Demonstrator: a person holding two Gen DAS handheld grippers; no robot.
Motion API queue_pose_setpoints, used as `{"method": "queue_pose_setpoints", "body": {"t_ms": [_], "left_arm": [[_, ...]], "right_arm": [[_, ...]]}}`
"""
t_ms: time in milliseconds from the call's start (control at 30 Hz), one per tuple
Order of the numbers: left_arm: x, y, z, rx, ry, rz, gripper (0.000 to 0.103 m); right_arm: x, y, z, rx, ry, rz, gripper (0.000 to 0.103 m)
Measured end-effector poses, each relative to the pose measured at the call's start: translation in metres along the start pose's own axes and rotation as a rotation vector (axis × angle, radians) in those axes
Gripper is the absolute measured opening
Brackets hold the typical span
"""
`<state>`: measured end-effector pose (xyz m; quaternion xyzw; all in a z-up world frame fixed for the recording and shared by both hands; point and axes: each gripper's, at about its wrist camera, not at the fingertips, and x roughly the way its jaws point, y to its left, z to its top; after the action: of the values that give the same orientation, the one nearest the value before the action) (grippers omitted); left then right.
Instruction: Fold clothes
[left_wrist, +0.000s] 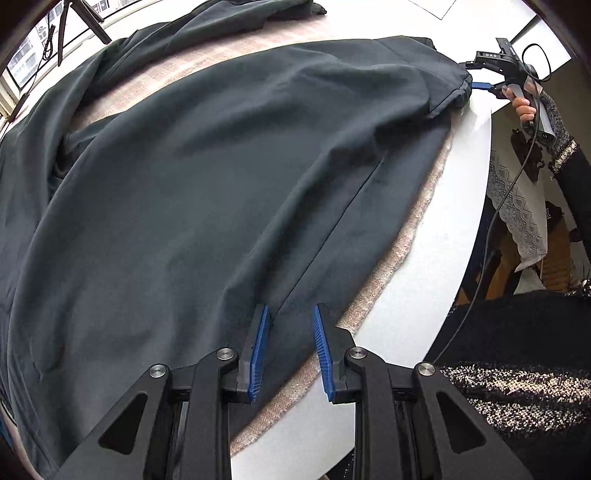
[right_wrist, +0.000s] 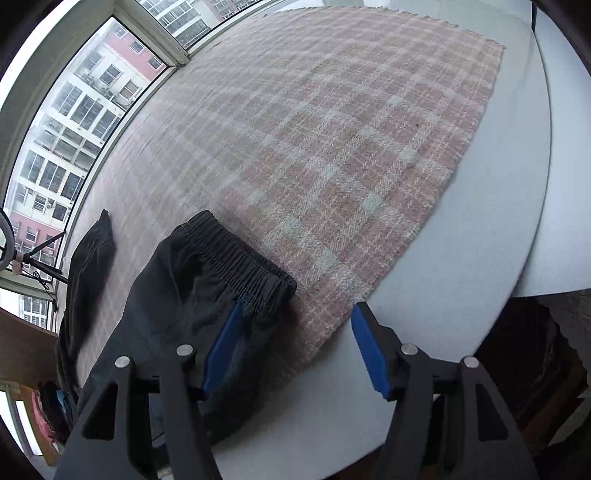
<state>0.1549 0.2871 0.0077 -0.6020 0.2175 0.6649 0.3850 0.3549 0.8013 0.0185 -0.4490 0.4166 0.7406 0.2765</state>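
Observation:
Dark grey trousers (left_wrist: 207, 177) lie spread over a pink plaid cloth (left_wrist: 391, 258) on the table. My left gripper (left_wrist: 290, 317) is open, its blue pads over the near leg hem. My right gripper (right_wrist: 295, 314) is open beside the elastic waistband (right_wrist: 236, 258); its left fingertip (right_wrist: 231, 321) is at the waistband's corner, with no fabric between the jaws. The right gripper also shows in the left wrist view (left_wrist: 480, 85), at the trousers' far corner.
The white table (right_wrist: 461, 258) has its edge close on the right (left_wrist: 461, 206). More dark clothing (left_wrist: 236, 18) lies at the far side. A window (right_wrist: 66, 122) lines the left. The person's sleeve (left_wrist: 517, 387) is at lower right.

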Motion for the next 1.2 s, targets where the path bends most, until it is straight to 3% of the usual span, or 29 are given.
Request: {"method": "queue_pose_setpoints", "body": {"t_ms": [133,200,233,300,400,600,733,833,900,967,1100,1200], "left_arm": [[-0.001,0.003,0.001,-0.009,-0.015,0.0,0.023],[-0.002,0.005,0.0,-0.01,-0.023,0.002,0.022],[-0.003,0.005,-0.001,-0.008,-0.027,0.005,0.021],[-0.004,0.005,-0.003,-0.001,-0.039,0.019,0.001],[-0.012,0.007,-0.007,-0.004,-0.066,0.007,0.0],[-0.054,0.007,-0.019,-0.006,-0.164,-0.007,0.0],[-0.061,0.002,-0.025,0.051,-0.164,-0.078,0.0],[-0.038,-0.025,-0.028,0.103,-0.081,-0.126,0.001],[-0.032,-0.031,-0.038,0.118,-0.031,-0.082,0.005],[-0.044,-0.019,-0.05,0.071,-0.055,-0.021,0.005],[-0.07,0.013,-0.07,-0.038,-0.139,0.09,0.036],[-0.069,0.013,-0.065,-0.03,-0.163,0.087,0.038]], "right_arm": [[0.005,0.006,-0.002,0.025,0.015,0.071,0.061],[0.009,0.016,-0.003,-0.001,0.017,0.066,0.059],[0.012,0.021,-0.004,-0.015,0.018,0.064,0.043],[0.01,0.034,-0.007,-0.079,0.014,0.053,0.014],[-0.002,0.046,-0.007,-0.123,-0.035,0.025,0.009],[-0.041,0.031,0.017,-0.009,-0.131,0.116,0.007],[-0.038,0.036,0.016,-0.045,-0.142,0.019,0.007],[-0.024,0.033,0.01,-0.051,-0.131,-0.038,0.007],[-0.014,0.031,0.004,-0.093,-0.108,-0.151,0.007],[-0.01,0.024,0.0,-0.093,-0.083,-0.178,0.007],[-0.005,0.022,0.005,-0.06,-0.051,-0.137,0.008],[-0.002,0.032,0.009,-0.09,-0.035,-0.16,0.01]]}}
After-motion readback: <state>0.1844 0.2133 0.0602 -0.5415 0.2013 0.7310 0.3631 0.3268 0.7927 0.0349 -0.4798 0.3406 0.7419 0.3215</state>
